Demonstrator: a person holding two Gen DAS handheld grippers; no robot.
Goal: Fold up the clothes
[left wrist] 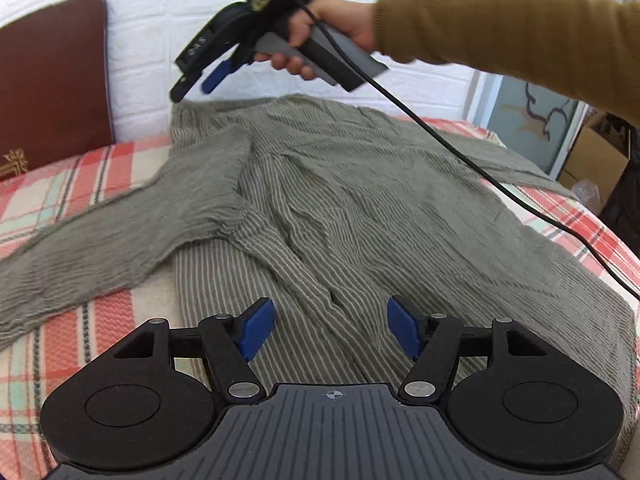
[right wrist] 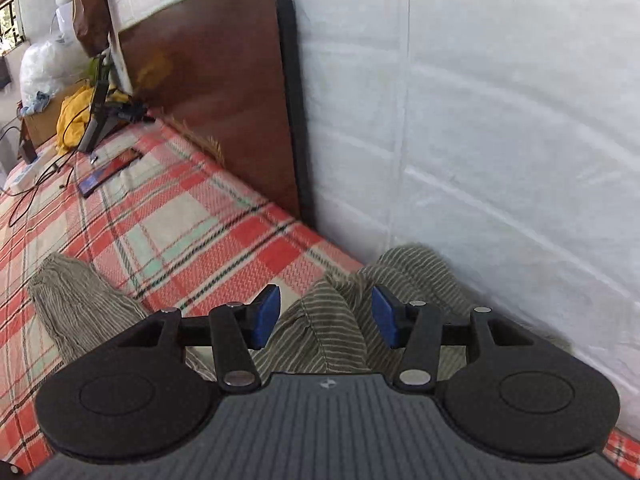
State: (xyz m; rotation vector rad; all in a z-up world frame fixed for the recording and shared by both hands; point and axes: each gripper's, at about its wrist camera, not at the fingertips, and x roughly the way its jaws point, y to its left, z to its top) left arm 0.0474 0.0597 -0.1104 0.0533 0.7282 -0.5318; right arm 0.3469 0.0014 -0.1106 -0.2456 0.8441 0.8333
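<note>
Most of the plaid-covered bed (left wrist: 60, 200) before us lies under the striped grey-green shirt (left wrist: 360, 208), spread flat with its collar end near the edge along the white wall (right wrist: 500, 120) and one sleeve (left wrist: 100, 240) reaching out over the blanket. Our left gripper (left wrist: 331, 330) hovers over the shirt's near end, jaws wide apart with nothing between them. Our right gripper (right wrist: 326, 317), held by a hand (left wrist: 320, 36) in a mustard sleeve, hangs above the collar end by the brown headboard cushion (right wrist: 216, 92), jaws parted and empty.
</note>
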